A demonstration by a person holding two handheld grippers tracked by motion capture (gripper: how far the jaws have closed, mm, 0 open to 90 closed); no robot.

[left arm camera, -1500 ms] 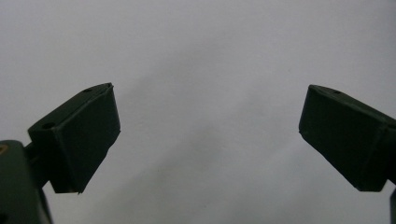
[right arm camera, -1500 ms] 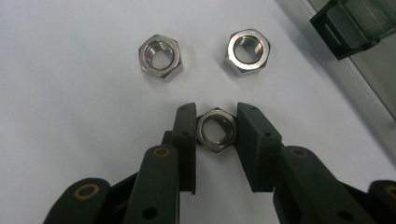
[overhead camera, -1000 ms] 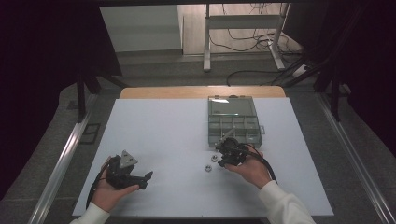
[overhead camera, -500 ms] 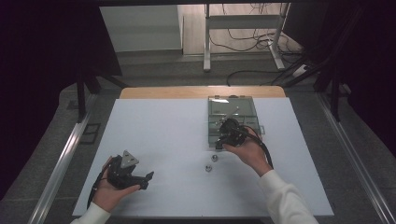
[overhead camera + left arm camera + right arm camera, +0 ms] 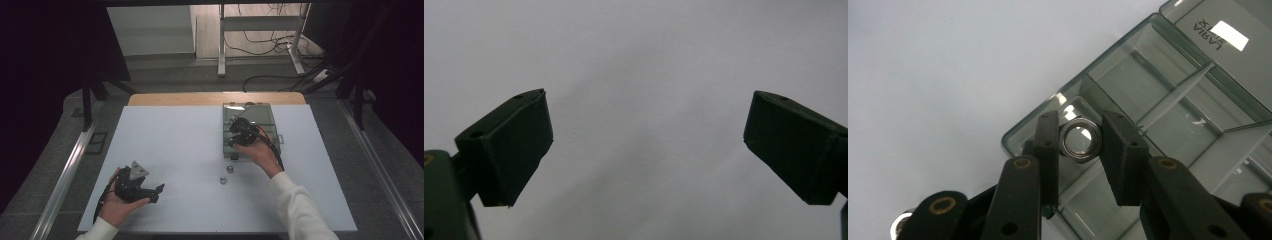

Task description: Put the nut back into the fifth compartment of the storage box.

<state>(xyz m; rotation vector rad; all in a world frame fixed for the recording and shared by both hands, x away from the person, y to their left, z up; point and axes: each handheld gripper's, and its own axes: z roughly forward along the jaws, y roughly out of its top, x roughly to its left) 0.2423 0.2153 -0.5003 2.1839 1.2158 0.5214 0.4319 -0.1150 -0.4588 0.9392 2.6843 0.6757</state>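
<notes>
My right gripper (image 5: 1079, 140) is shut on a small shiny metal nut (image 5: 1079, 141), pinched by its sides between the two black jaws. It hangs over the near left corner compartment of a clear grey compartment box (image 5: 1158, 95). From the high view the right gripper (image 5: 236, 131) is above the box (image 5: 265, 117) at the middle right of the table. At the near left my left gripper (image 5: 157, 194) rests low in the person's hand. Its jaws (image 5: 646, 145) stand wide open over bare white table, with nothing between them.
Two more small metal nuts (image 5: 230, 169) (image 5: 223, 180) lie on the white table just in front of the box; one nut (image 5: 900, 222) shows beside my right jaw. A wooden strip (image 5: 175, 98) edges the table's far side. Metal rails run along both sides.
The right hand has moved away from the loose nuts on the table, forward and slightly up, to above the box's near left corner, nut in its jaws. The left hand has stayed put.
</notes>
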